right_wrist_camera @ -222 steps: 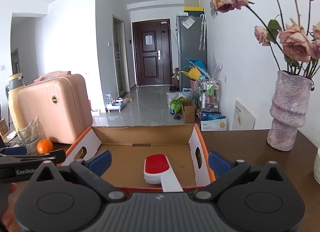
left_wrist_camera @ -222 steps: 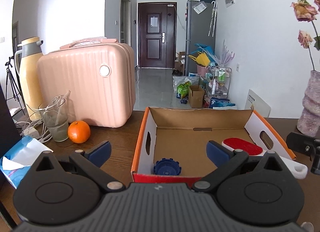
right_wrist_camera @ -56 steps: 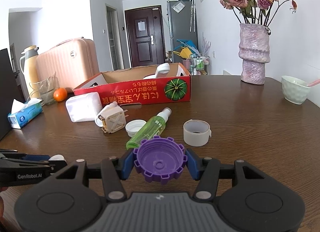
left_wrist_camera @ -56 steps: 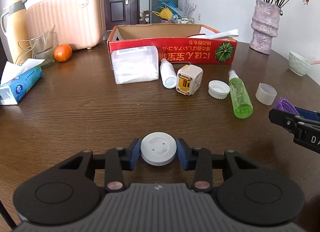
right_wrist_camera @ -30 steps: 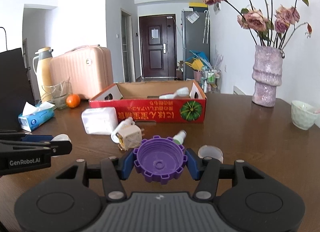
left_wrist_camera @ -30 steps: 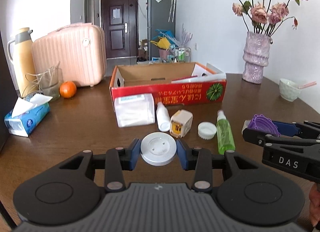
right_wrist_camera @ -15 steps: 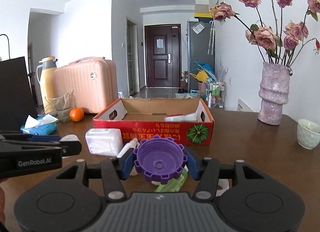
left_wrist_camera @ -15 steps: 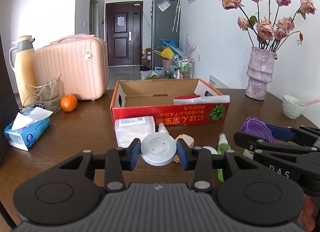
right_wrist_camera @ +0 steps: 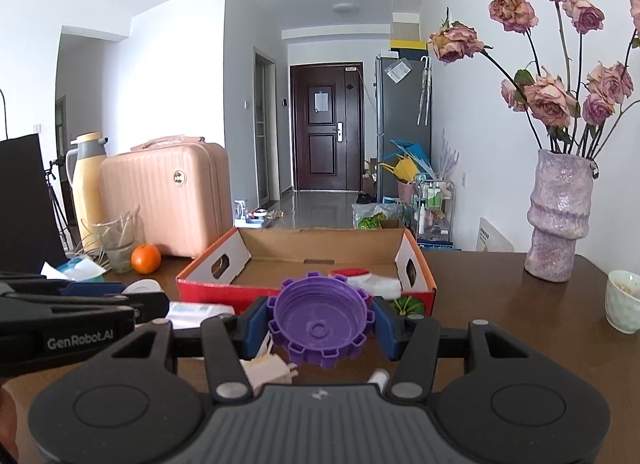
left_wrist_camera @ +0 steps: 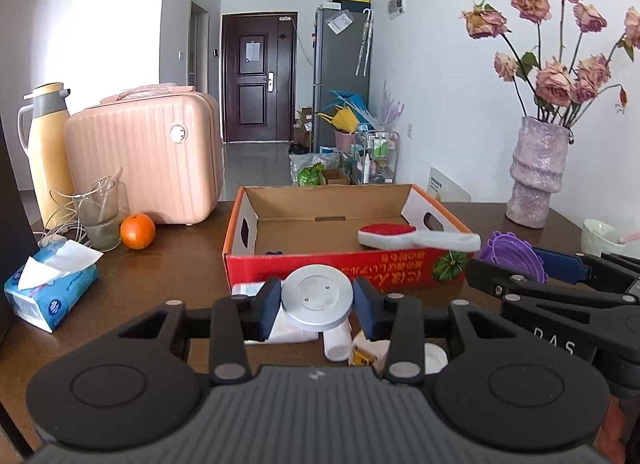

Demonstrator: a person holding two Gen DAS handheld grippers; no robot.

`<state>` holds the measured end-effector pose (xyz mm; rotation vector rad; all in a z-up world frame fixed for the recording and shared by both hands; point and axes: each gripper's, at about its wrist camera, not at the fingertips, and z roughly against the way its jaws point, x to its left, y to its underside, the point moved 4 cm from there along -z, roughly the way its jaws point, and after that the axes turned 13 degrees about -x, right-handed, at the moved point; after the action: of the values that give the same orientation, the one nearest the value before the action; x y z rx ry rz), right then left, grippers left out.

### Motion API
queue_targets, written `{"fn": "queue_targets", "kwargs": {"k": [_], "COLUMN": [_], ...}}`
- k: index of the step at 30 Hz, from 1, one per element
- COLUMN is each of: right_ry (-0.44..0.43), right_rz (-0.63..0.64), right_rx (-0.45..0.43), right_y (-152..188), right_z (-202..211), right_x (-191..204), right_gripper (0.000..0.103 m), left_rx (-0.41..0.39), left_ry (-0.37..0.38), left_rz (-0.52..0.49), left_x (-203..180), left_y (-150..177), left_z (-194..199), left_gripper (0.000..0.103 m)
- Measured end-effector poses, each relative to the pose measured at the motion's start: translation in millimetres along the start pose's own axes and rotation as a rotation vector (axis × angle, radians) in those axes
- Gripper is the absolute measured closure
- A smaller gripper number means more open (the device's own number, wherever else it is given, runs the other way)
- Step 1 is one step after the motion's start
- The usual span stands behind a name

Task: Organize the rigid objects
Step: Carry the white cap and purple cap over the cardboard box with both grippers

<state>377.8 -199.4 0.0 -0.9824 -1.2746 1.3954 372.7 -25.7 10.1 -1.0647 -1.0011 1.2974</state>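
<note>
**Two lids in transit toward the collection box**

Both views, same instant. The left gripper is closed narrowly on a white disc lid, its blue pads pressing the rim on either side; the right gripper is closed somewhat wider on a purple notched cap, held hollow side up. Each load hangs clear of the wooden table, just short of the cardboard box — open-topped, red-fronted, with oval hand holes in its end flaps. A red-and-white brush lies inside, its handle resting over the right front corner; a small dark object shows at the near inner wall, too little of it to name.

Step in hand, as judged: the carry phase, with both items gripped and neither yet over the box. The next move calls for bringing each gripper over the front wall, lowering above bare cardboard left of the brush, then parting the jaws — keeping the two grippers apart, since they sit close side by side.

Unsorted items remain on the table before the box: a clear plastic container, a small white bottle and a white plug adapter.

Legible writing: "GenRobot.AI" on the left gripper's side, "DAS" on the right gripper's side; the box front carries yellow characters, seen upside down and not readable, beside a green pumpkin picture
</note>
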Motion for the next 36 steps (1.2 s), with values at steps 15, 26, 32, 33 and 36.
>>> {"fn": "queue_targets", "kwargs": {"k": [15, 26, 32, 33, 36], "right_ry": [0.008, 0.005, 0.007, 0.006, 0.006], "right_rz": [-0.007, -0.031, -0.051, -0.055, -0.068], "right_rx": [0.003, 0.014, 0.027, 0.03, 0.036], "right_y": [-13.2, -16.1, -17.6, -18.0, -17.9], "right_z": [-45.0, -81.0, -103.5, -107.4, -117.5], "right_x": [-8.5, -11.0, -14.7, -16.0, -17.8], "right_gripper": [0.049, 0.049, 0.049, 0.049, 0.049], "left_rx": [-0.005, 0.007, 0.014, 0.014, 0.016], "left_ry": [-0.022, -0.031, -0.044, -0.046, -0.055], "left_rz": [0.033, 0.051, 0.059, 0.06, 0.063], "left_x": [3.8, 6.5, 9.6, 10.5, 12.2], "left_y": [-15.6, -19.1, -20.7, -21.1, -22.2], "left_z": [-40.6, -73.6, -92.8, -96.3, -106.3], "left_gripper": [0.062, 0.062, 0.062, 0.062, 0.062]}}
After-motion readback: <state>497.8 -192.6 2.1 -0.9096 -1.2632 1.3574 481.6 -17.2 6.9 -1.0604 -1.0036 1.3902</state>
